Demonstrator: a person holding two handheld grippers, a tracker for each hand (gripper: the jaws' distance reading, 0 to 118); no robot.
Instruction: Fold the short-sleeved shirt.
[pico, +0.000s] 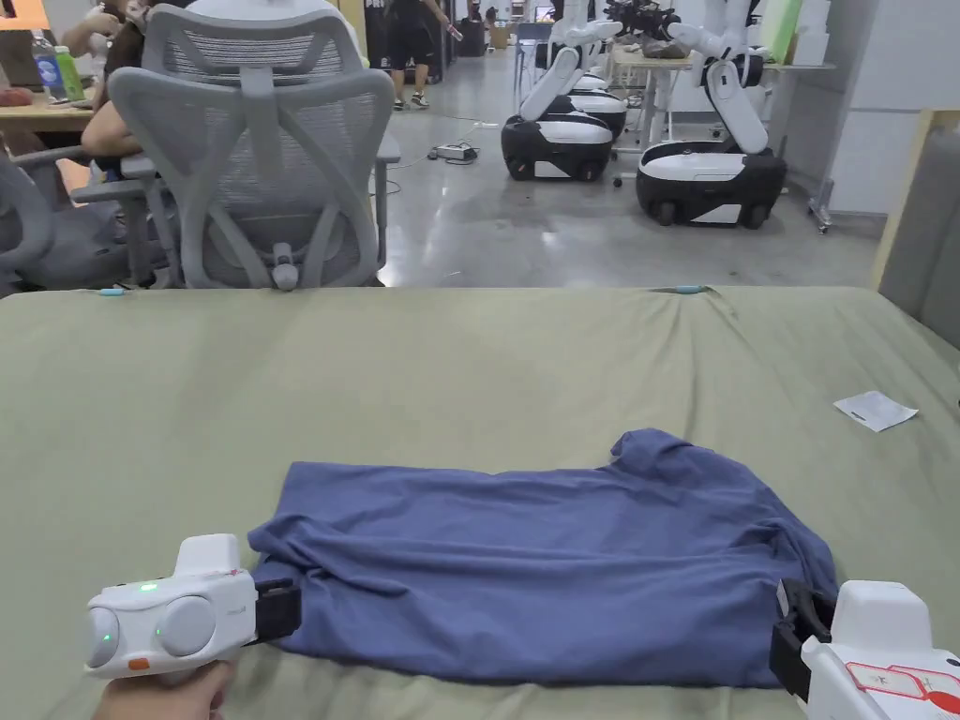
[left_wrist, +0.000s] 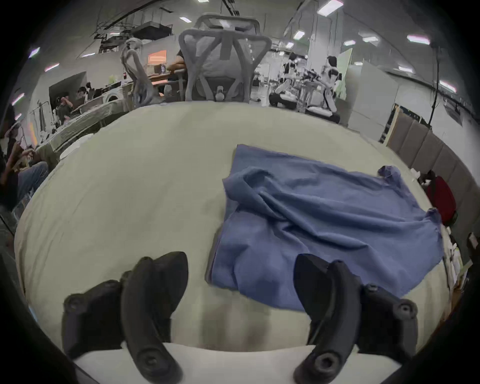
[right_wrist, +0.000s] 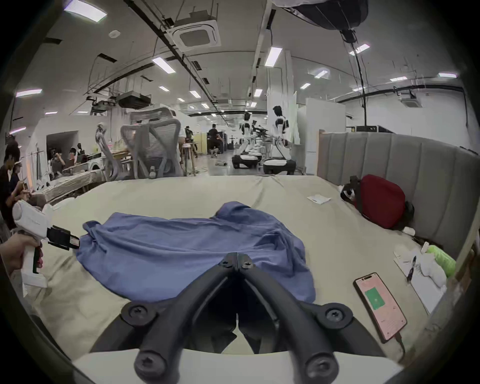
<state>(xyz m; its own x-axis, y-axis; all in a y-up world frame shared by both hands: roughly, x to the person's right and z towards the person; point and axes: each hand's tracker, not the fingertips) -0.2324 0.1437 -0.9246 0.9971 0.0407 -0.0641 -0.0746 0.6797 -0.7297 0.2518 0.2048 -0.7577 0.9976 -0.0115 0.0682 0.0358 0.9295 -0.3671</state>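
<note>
A bed covered in an olive-green sheet (pico: 469, 375) spans the head view, with a grey padded headboard (right_wrist: 415, 166) along its right side. The blue short-sleeved shirt (pico: 553, 562) lies on the near part of the sheet, folded into a wide, wrinkled band running left to right. The left gripper (left_wrist: 241, 280) hovers at the shirt's left end, its jaws spread wide with the shirt's corner between them, not pinched. The right gripper (right_wrist: 237, 257) sits at the shirt's near right edge, jaws pressed together at the tips; whether fabric is caught between them I cannot tell. A red bag (right_wrist: 381, 200) leans against the headboard. A phone (right_wrist: 379, 304) lies on the sheet to the right, and a white paper slip (pico: 875, 410) lies beyond the shirt.
</note>
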